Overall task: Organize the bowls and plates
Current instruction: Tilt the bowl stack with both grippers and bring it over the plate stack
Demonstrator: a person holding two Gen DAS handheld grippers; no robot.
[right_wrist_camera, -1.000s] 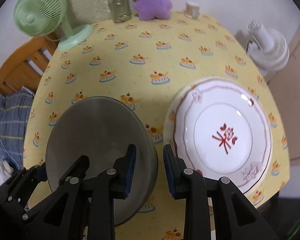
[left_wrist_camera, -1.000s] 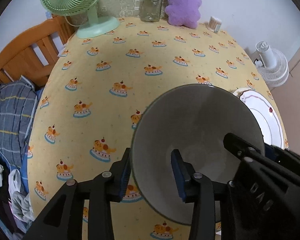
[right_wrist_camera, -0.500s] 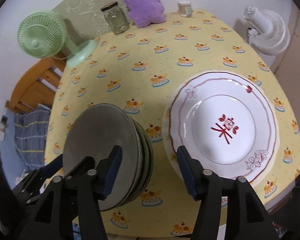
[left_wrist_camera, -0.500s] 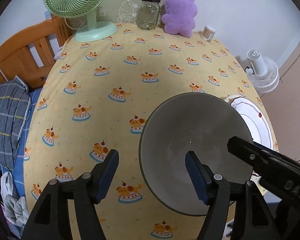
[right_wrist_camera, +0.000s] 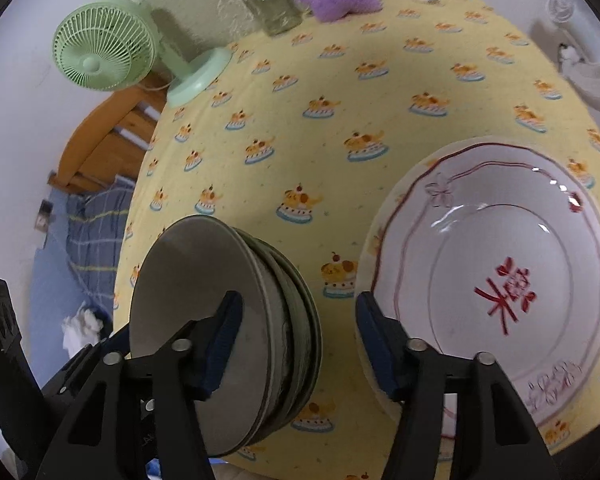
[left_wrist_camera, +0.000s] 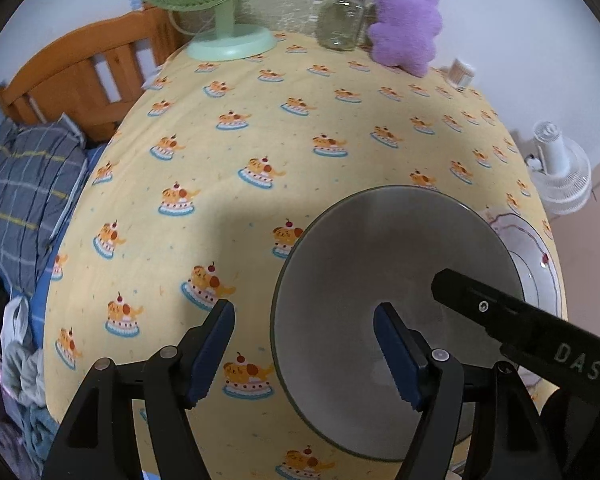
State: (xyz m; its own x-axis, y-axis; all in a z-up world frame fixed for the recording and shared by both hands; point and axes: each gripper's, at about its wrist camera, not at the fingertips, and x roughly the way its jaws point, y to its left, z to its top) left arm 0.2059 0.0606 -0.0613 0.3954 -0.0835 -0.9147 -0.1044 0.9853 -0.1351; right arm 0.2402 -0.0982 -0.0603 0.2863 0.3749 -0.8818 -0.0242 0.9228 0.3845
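Red character on white plate point(right_wrist_camera: 496, 280)

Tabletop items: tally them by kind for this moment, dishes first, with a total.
Grey bowls: at least 3 nested in one stack; the exact number is hard to tell
White plate: 1
Green desk fan: 1
Glass jar: 1
Purple plush toy: 1
Small container of sticks: 1
Total: at least 8
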